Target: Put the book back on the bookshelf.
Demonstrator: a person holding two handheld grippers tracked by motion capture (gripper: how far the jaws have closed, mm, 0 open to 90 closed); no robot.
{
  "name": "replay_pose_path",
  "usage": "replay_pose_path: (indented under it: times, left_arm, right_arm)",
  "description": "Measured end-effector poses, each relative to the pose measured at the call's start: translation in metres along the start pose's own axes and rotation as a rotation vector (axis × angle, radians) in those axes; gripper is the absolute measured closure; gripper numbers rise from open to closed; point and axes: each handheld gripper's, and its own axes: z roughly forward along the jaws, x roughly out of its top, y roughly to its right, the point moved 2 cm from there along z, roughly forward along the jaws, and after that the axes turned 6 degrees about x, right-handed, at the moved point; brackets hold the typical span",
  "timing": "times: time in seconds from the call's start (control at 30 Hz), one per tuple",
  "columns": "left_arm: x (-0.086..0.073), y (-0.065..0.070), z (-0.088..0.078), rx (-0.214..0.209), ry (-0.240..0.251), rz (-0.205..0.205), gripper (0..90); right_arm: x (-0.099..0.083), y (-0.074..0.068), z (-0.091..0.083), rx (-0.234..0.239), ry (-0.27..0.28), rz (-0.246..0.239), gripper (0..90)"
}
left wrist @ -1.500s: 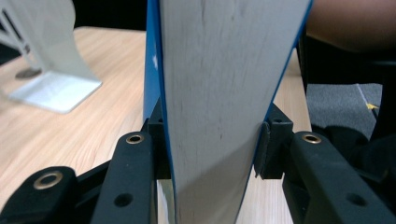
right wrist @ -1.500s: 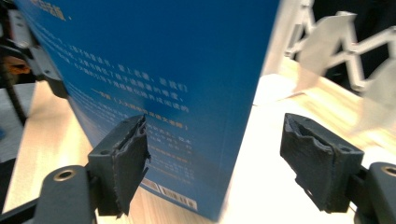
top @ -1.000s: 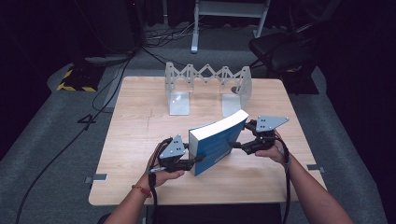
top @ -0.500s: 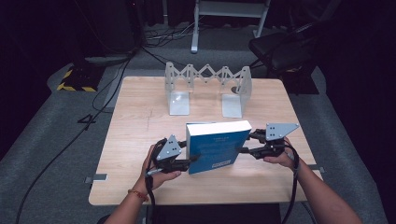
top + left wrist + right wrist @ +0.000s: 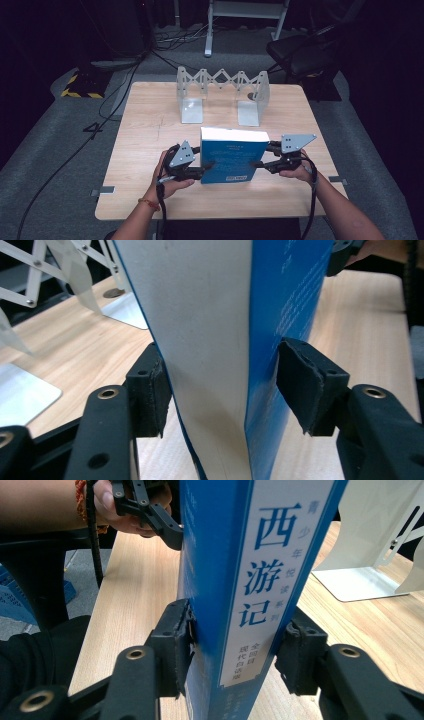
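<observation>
From above, the book (image 5: 232, 156) stood at the table's (image 5: 150, 125) six o'clock, clamped between left gripper (image 5: 200, 169) and right gripper (image 5: 260, 163); each gripper view showed jaws pinching its stiff, probably heavy block across opposite edges, low down, covers perhaps slippery.

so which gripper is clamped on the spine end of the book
The right gripper: its jaws straddle the blue book's printed spine. The left gripper grips the white page-edge side.

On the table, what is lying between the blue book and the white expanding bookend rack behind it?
Nothing: in the high view, only bare wooden table separates the upright blue book from the white metal expanding bookend rack.
</observation>
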Motion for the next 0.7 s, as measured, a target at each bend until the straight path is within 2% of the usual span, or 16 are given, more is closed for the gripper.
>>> replay_pose_path:
  times: [0.17, 0.27, 0.33, 0.5, 0.57, 0.7]
  left_arm:
    - [0.007, 0.000, 0.012, -0.012, -0.010, 0.000, 38.1]
    - [0.012, 0.000, 0.021, -0.024, -0.010, 0.002, 38.5]
    - [0.015, 0.002, 0.029, -0.042, -0.008, 0.005, 38.5]
    - [0.023, 0.004, 0.046, -0.066, 0.005, 0.018, 37.9]
    - [0.023, 0.003, 0.050, -0.074, 0.017, 0.020, 37.7]
    - [0.022, 0.003, 0.051, -0.083, 0.029, 0.017, 37.5]
  right_arm:
    - [0.000, -0.010, -0.006, -0.014, 0.002, -0.021, 60.1]
    - [-0.001, -0.018, -0.013, -0.059, -0.015, -0.036, 60.6]
    - [-0.003, -0.020, -0.018, -0.080, -0.011, -0.022, 60.8]
    - [-0.014, -0.020, -0.033, -0.095, 0.023, 0.027, 60.5]
    - [-0.018, -0.020, -0.035, -0.102, 0.038, 0.046, 59.7]
    - [-0.023, -0.019, -0.029, -0.122, 0.030, 0.055, 58.2]
